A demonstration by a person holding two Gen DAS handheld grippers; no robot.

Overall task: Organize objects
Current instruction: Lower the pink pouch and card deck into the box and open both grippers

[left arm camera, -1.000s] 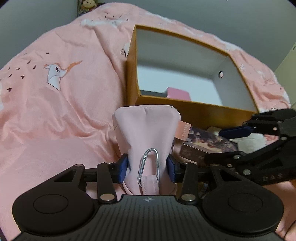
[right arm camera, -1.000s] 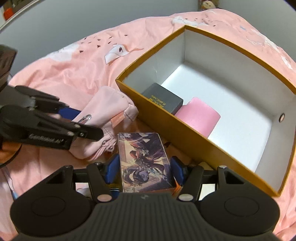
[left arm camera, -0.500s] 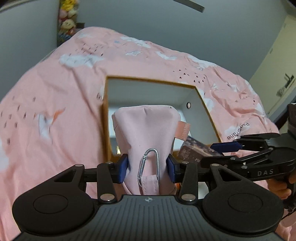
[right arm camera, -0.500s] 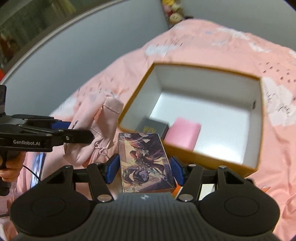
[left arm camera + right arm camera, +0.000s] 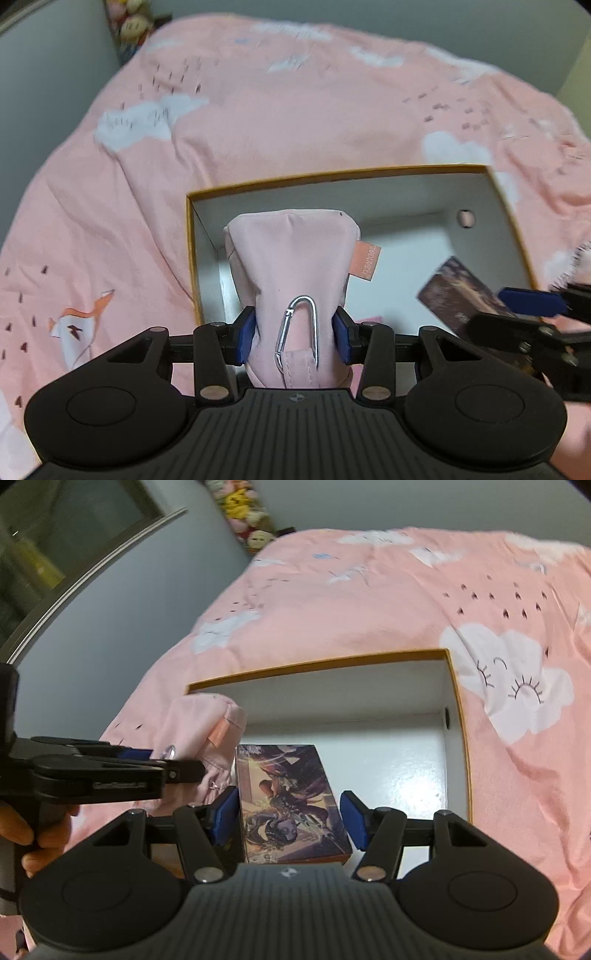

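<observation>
The pink pouch (image 5: 291, 273), with a silver carabiner (image 5: 297, 328) on it, sits clamped between the left gripper (image 5: 295, 334) fingers, at frame centre above the open orange box (image 5: 332, 177). The right gripper (image 5: 290, 818) holds its fingers slightly apart around the illustrated card box (image 5: 288, 801), over the white interior. The box rests on a pink bed cover (image 5: 110, 221).

Pale pink fabric pouch (image 5: 291, 266) with silver carabiner (image 5: 297, 330), upright above the open orange box (image 5: 332, 176), illustrated card box (image 5: 290, 801) beside it, over the box's white interior.
</observation>
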